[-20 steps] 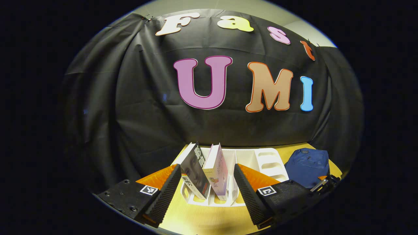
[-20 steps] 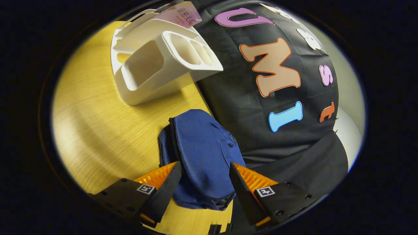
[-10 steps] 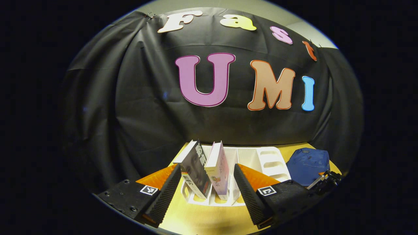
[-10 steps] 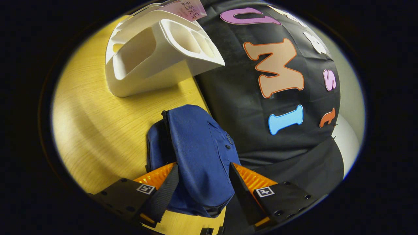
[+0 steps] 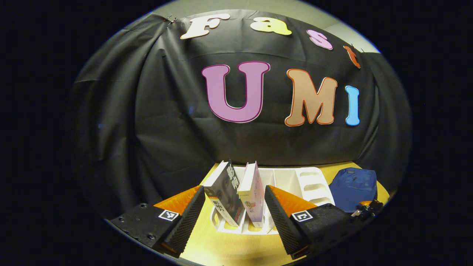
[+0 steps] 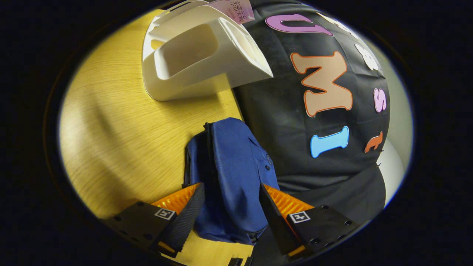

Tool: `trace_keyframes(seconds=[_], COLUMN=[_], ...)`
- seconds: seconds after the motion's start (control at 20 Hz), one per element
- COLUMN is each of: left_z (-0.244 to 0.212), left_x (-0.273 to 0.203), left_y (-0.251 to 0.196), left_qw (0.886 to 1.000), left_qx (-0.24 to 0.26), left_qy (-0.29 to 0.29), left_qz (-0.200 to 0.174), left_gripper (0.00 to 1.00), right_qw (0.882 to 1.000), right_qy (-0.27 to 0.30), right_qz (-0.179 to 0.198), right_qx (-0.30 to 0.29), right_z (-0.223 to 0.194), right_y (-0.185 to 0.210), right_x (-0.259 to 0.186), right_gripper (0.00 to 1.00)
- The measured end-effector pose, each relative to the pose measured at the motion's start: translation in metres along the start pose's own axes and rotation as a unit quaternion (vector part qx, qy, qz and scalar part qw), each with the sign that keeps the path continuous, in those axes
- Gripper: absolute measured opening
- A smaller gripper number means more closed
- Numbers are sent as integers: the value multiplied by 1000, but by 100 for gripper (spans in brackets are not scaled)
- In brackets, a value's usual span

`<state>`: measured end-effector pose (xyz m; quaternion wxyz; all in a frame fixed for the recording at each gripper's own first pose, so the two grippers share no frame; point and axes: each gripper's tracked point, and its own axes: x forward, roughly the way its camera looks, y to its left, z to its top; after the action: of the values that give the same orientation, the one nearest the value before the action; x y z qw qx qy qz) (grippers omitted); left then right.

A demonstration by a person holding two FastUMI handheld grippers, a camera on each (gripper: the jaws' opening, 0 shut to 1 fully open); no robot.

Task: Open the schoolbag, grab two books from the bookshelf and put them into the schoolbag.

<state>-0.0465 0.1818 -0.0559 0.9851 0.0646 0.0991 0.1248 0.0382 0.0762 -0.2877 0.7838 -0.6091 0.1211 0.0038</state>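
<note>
the schoolbag point(image 6: 229, 173) stands straight ahead between the right gripper point(image 6: 229, 207)'s spread fingers, zipper edge toward the left one.

We see a blue schoolbag point(image 6: 231, 177) lying on the wooden table against the black cloth, its dark zipper line running along the left edge and shut as far as we can tell. Beside it stands a white bookshelf point(image 5: 281, 181) holding two tilted books: a dark-covered book point(image 5: 223, 194) and a white-and-pink book point(image 5: 253, 195), side by side in the left slots.
</note>
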Motion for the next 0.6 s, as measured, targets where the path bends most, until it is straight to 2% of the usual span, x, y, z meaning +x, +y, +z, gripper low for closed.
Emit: trace_keyframes(seconds=[0.1,0.2,0.45,0.6], left_z=[-2,-4,-3,-5], left_x=[0,-1,-3,-3], left_y=[-3,-5,-4,-4], left_qw=[1000,1000,1000,1000], left_qx=[-1,-1,-12,-20], left_qy=[2,4,2,3], left_qz=[-4,-5,0,0], left_gripper=[95,92,95,94], right_qw=[1000,1000,999,999], right_qy=[-3,-6,-6,-1], right_qz=[-8,-21,-43,-37], right_qx=[-9,-5,-2,-8], right_z=[2,1,0,-4], right_y=[-5,-19,-42,-39], right_x=[2,4,13,28], right_gripper=[96,96,96,96])
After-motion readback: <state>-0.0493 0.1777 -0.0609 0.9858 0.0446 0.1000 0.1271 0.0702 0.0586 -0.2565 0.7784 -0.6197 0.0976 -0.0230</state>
